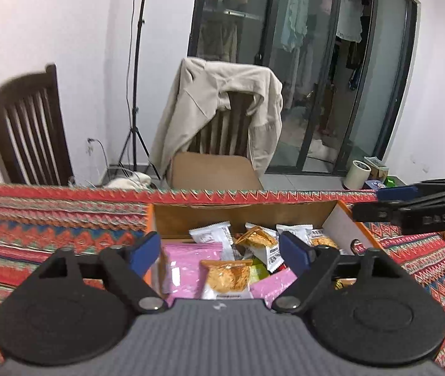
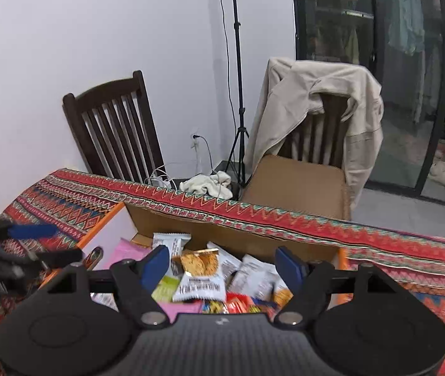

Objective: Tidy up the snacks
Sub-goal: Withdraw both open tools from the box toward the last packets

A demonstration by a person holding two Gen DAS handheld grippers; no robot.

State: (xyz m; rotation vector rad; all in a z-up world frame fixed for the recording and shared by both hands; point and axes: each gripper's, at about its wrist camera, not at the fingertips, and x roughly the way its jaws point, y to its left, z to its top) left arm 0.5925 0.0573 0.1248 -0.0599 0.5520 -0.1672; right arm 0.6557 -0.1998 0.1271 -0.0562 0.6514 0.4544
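An open cardboard box [image 1: 244,211] with orange edges sits on the patterned tablecloth and holds several snack packets. Pink packets [image 1: 191,258], a golden packet [image 1: 227,277] and white packets [image 1: 209,233] lie inside. My left gripper [image 1: 220,252] hovers over the box, open, nothing between its blue pads. My right gripper [image 2: 222,264] is also open above the same box [image 2: 222,224], over a golden-and-white packet [image 2: 200,274], touching nothing. Each gripper shows at the edge of the other's view: the right gripper [image 1: 410,202], the left gripper [image 2: 24,246].
The tablecloth [image 1: 34,228] covers the table around the box. Behind the far edge stand a dark wooden chair [image 2: 112,125], a chair draped with a beige jacket [image 1: 222,112], a light stand [image 1: 134,94] and glass doors [image 1: 332,62].
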